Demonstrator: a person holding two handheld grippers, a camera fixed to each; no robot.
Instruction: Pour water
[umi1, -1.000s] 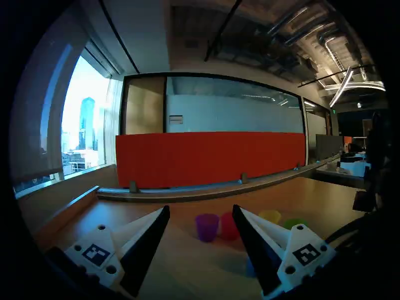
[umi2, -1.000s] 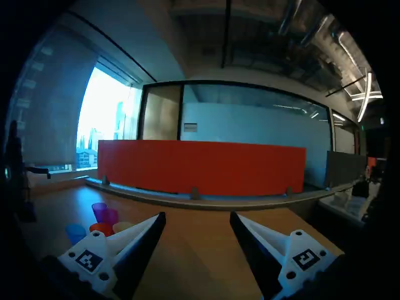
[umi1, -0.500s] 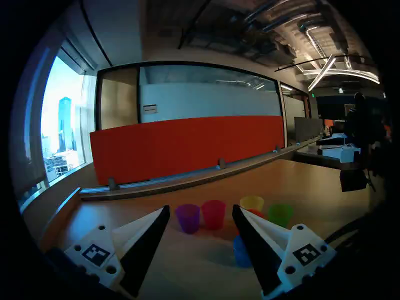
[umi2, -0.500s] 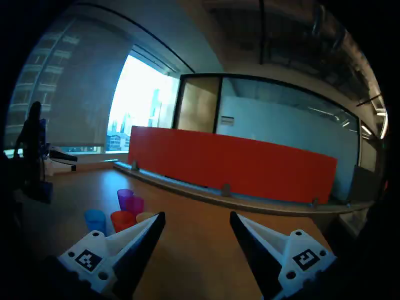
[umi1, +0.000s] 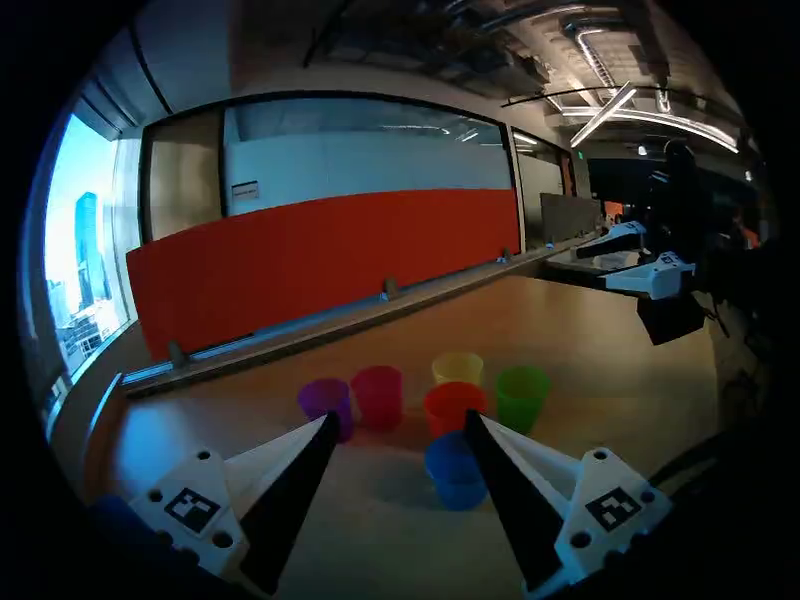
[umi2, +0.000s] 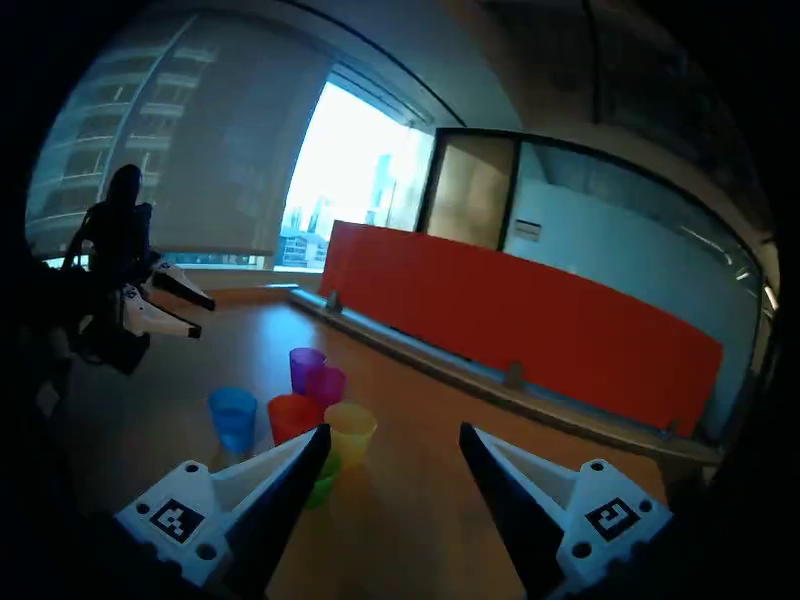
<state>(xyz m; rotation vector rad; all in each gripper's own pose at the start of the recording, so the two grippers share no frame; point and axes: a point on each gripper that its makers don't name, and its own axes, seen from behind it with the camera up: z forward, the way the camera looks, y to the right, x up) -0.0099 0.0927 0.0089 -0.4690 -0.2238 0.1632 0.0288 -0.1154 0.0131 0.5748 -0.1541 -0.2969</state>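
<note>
The wooden counter (umi1: 600, 370) ends at its far side against a low rail (umi1: 300, 330) with a red partition (umi1: 330, 260) standing on it; a bright window (umi2: 350, 200) lies beyond, at the upper left of the right gripper view. Bare counter stretches across the right half of the left gripper view and across the middle and right of the right gripper view.

The left gripper (umi1: 400, 413) has its jaws spread wide with nothing held. Six cups stand close together ahead of it in the middle of its frame. The blue cup (umi1: 453, 470) is nearest, low and just inside the right finger, partly covered by it. The orange cup (umi1: 452, 405) is behind it. The purple cup (umi1: 327, 400) sits at the left fingertip, with the pink cup (umi1: 377, 395) beside it. The yellow cup (umi1: 458, 367) and green cup (umi1: 521, 393) are farther right.

The right gripper (umi2: 394, 427) is likewise wide open and holds nothing. In its view the cups are off to the lower left, outside the jaws; the yellow one is just beside the left fingertip and the green one is half hidden behind that finger.

What the cups hold cannot be told.
</note>
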